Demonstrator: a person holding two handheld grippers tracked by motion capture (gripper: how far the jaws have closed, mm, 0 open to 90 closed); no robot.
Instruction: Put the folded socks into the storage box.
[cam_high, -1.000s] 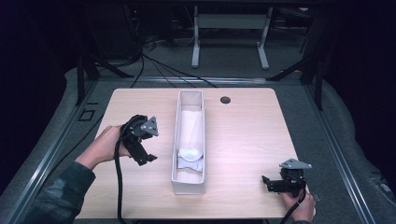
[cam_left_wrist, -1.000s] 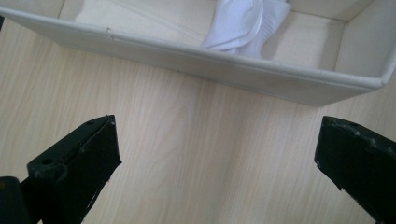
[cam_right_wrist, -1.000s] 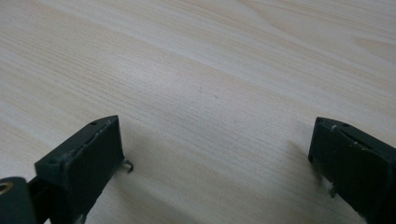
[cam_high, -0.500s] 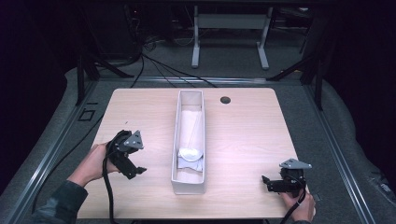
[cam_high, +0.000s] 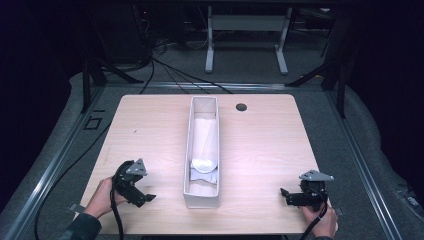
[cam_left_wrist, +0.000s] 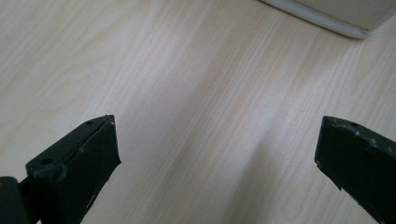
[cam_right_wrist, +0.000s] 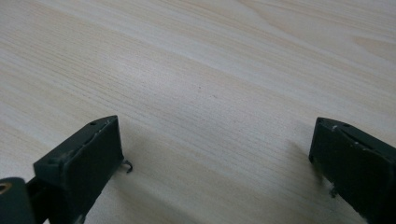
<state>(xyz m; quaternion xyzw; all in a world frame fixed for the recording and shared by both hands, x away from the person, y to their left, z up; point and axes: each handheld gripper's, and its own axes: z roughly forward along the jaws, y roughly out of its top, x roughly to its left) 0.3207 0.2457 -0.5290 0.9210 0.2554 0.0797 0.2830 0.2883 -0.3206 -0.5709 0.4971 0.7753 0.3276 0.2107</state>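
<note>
Dark flooring and a tangle of black cables surround a pale wooden table, and down the middle of that table stands a long, narrow white box, its open top showing white folded material and a small round white piece lying toward its near end. To the left of the box, near its front corner but not touching it, a person's left hand holds the left gripper low over the wood; its jaws stand wide apart with nothing between them, and in the left gripper view bare tabletop fills the gap while the rounded bottom edge of the box sits just ahead. Well to the right of the box, close to the table's front edge, the right hand holds the right gripper, a grey three-cornered plate on its top. Its jaws are likewise spread wide and empty, and the right gripper view shows plain wood grain between them. A small dark round hole marks the tabletop just right of the box's far end.
</note>
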